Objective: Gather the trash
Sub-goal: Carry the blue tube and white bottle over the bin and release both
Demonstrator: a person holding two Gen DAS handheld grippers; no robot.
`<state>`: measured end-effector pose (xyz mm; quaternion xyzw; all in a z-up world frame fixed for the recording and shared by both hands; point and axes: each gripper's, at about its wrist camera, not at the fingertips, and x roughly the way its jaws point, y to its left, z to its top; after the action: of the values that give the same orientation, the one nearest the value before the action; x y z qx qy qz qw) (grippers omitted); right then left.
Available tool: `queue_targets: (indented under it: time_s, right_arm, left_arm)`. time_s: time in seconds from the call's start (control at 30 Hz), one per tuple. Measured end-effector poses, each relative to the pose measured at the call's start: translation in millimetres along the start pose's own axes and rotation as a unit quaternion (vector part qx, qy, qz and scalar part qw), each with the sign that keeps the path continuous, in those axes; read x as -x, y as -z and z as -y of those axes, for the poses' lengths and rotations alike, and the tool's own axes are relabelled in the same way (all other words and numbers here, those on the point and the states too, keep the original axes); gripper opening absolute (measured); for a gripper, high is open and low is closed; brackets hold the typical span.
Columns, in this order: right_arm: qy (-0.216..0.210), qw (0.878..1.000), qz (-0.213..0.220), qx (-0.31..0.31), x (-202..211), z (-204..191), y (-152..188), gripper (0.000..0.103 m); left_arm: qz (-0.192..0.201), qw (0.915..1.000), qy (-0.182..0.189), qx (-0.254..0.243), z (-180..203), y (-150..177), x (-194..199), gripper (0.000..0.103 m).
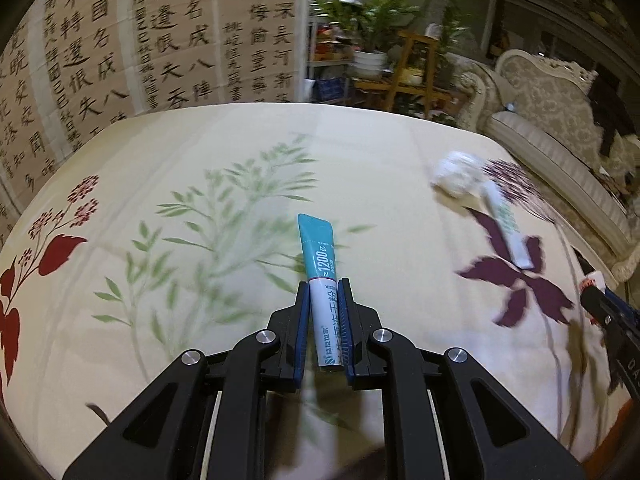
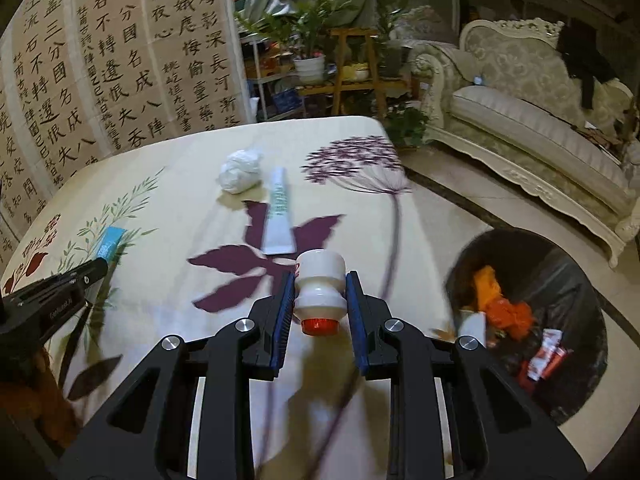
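Floral-cloth table (image 2: 168, 200), black-lined trash bin (image 2: 560, 280) on the floor off its right edge with wrappers and orange scraps inside; crumpled tissue (image 2: 240, 170) and a white tube (image 2: 279, 216) lie loose mid-table, just beside each other. Right gripper (image 2: 320, 296) is clamped on a small white bottle (image 2: 320, 284), red cap toward the camera, body sticking past the fingertips. Left gripper (image 1: 324, 304) is pinched nearly closed on a teal-and-white sachet (image 1: 322, 280), its teal end jutting out ahead over the cloth.
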<state>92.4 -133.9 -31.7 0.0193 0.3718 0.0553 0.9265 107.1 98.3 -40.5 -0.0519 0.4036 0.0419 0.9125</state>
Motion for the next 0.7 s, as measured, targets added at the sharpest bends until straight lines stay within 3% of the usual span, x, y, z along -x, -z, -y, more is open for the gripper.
queue_targets:
  time_s: [0.33, 0.7]
  right_arm:
    - [0.045, 0.998, 0.024, -0.043, 31.2, 64.5, 12.5, 0.025]
    - [0.107, 0.990, 0.041, -0.080, 56.1, 131.2, 22.0, 0.025]
  left_arm:
    - [0.013, 0.9964, 0.057, -0.061, 81.0, 12.3, 23.2, 0.015]
    - [0.017, 0.9849, 0.119, -0.125, 168.9, 18.1, 33.7, 0.015]
